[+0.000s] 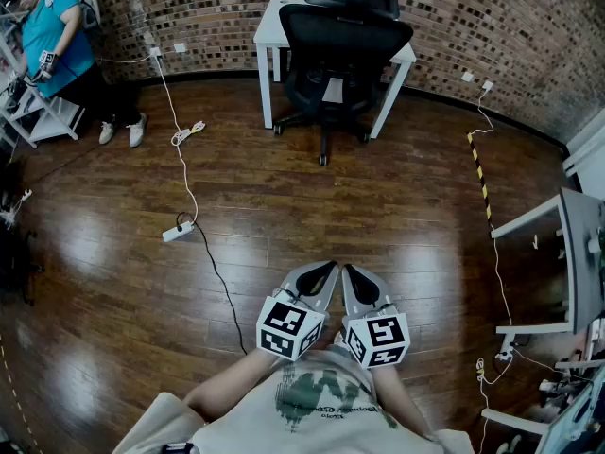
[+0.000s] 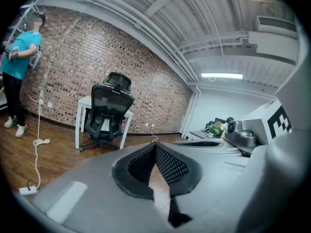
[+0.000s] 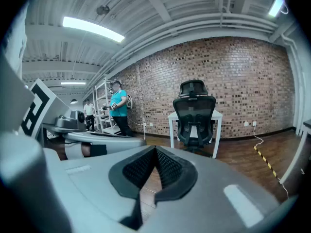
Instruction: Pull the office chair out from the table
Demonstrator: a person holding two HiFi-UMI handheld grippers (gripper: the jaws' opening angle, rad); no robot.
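Note:
A black mesh office chair (image 1: 338,50) stands pushed in at a small white table (image 1: 271,22) against the brick wall, far across the wooden floor. The left gripper view shows the chair (image 2: 108,113) at centre left, and in the right gripper view the chair (image 3: 194,115) sits near the middle. Both grippers are held close to my chest, side by side, well short of the chair. My left gripper (image 1: 329,268) is shut with nothing in it. My right gripper (image 1: 347,270) is shut too and holds nothing.
A white cable with a power strip (image 1: 178,231) trails over the floor at left. A person in a teal shirt (image 1: 59,41) stands by white shelving at far left. A yellow-black cable strip (image 1: 479,173) and desks (image 1: 575,253) line the right side.

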